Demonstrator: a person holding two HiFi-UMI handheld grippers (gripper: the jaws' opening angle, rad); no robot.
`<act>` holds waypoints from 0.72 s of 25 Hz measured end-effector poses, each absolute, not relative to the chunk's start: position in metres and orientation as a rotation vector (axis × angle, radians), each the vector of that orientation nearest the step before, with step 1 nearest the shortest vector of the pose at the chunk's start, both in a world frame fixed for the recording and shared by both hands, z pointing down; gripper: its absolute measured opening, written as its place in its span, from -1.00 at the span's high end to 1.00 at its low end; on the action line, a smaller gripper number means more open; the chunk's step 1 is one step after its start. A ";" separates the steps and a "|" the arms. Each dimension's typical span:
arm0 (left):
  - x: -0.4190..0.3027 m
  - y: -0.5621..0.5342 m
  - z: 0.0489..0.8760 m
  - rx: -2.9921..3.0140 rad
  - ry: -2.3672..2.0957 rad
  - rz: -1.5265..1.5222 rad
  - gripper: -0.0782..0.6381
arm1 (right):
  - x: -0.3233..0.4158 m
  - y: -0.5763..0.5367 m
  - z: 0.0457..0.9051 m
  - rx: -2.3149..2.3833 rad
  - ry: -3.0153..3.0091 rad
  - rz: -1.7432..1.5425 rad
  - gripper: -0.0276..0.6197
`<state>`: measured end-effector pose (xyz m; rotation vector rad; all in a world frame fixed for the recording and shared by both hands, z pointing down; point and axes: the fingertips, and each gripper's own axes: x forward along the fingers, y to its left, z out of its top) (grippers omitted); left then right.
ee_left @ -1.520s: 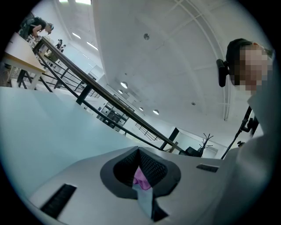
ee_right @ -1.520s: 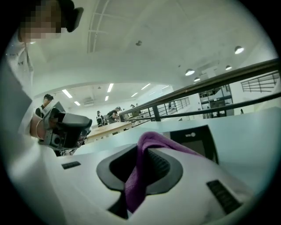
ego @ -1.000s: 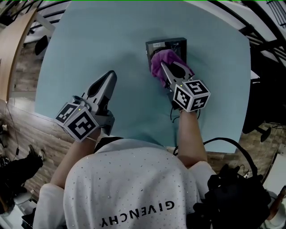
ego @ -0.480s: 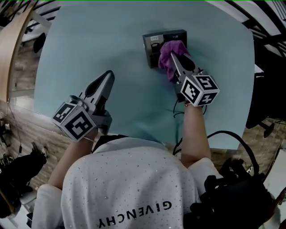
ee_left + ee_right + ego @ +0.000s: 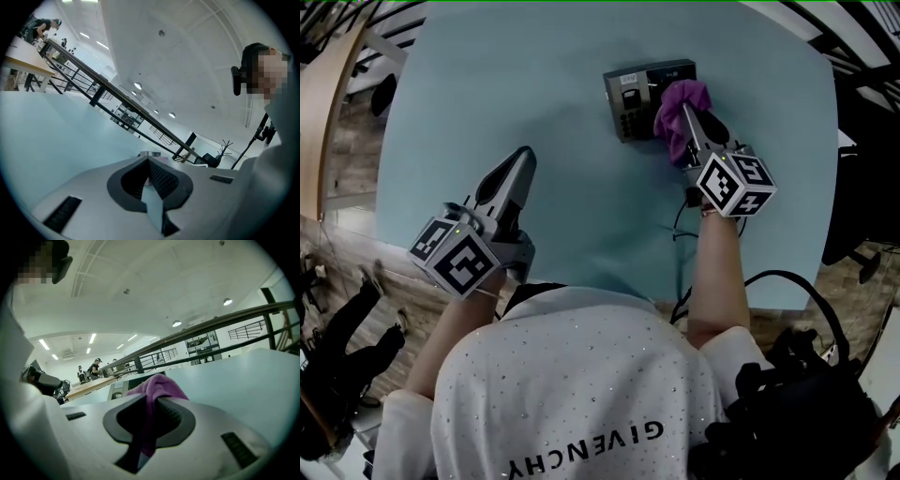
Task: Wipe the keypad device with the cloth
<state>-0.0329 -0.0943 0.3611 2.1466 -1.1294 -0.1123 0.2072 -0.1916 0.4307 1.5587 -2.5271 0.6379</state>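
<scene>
The cloth [image 5: 673, 105], judged soft and limp, was pinched mid-bunch by the right gripper [image 5: 689, 122] against the keypad [image 5: 630, 94]; the left gripper [image 5: 521, 161] was pressed together, empty.

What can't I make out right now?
- Head view: cloth covers the right end of the device; key labels too small to read.
- Right gripper view: cloth and jaws hide most of the device; whether cloth touches it is unclear.
- Left gripper view: only a sliver of device shows.
</scene>
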 end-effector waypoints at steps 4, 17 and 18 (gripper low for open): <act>-0.035 -0.094 0.360 2.147 -1.126 -0.119 0.80 | 0.217 -0.193 0.432 1.620 -2.534 0.691 0.73; -0.036 -0.093 0.363 2.149 -1.116 -0.133 0.80 | 0.256 -0.191 0.448 1.814 -2.423 0.846 0.73; -0.037 -0.092 0.362 2.151 -1.118 -0.138 0.80 | 0.257 -0.191 0.449 1.823 -2.422 0.870 0.73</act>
